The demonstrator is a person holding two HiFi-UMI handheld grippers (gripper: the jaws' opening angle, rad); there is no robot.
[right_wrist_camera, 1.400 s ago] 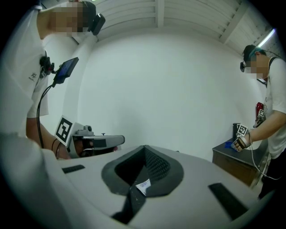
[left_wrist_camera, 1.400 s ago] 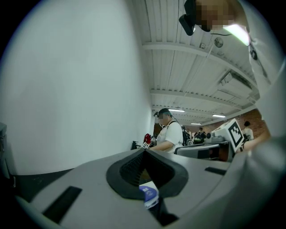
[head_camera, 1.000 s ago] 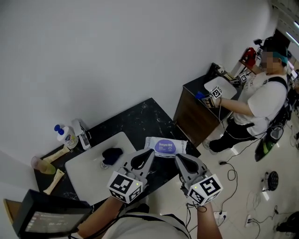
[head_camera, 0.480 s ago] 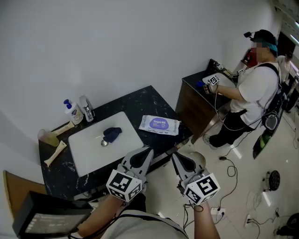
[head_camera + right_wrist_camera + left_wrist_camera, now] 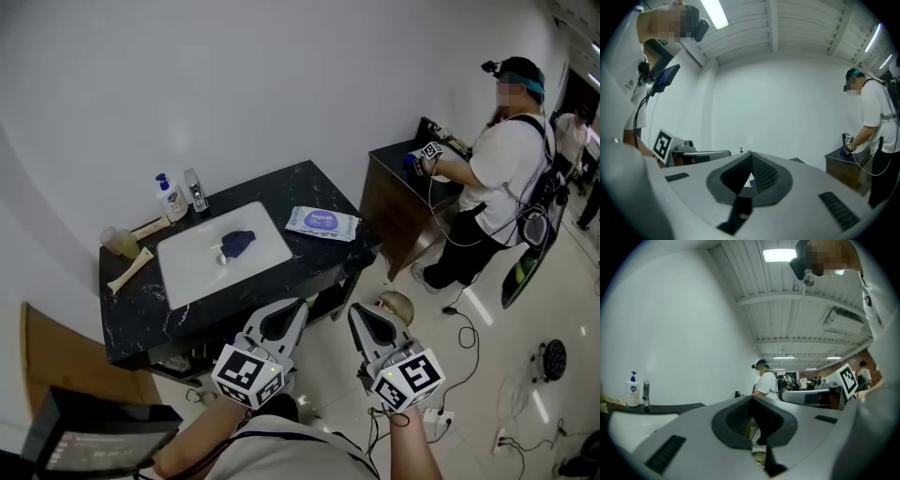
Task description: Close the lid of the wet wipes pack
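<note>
- Wipes pack (image 5: 322, 224) lay flat on counter (image 5: 286, 187), right of sink (image 5: 187, 272); lid (image 5: 322, 221) state too small to tell.
- L gripper (image 5: 296, 307) & R gripper (image 5: 358, 311): jaws together, empty, well apart from pack.
- Risk: lid unlatched, unchecked at this range.

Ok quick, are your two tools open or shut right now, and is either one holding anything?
Left tool: shut, holding nothing.
Right tool: shut, holding nothing.

Wet wipes pack (image 5: 322, 223) on the counter (image 5: 298, 186) right of the sink (image 5: 185, 279), cloth (image 5: 237, 242) in it, soap bottle (image 5: 170, 199) behind
</note>
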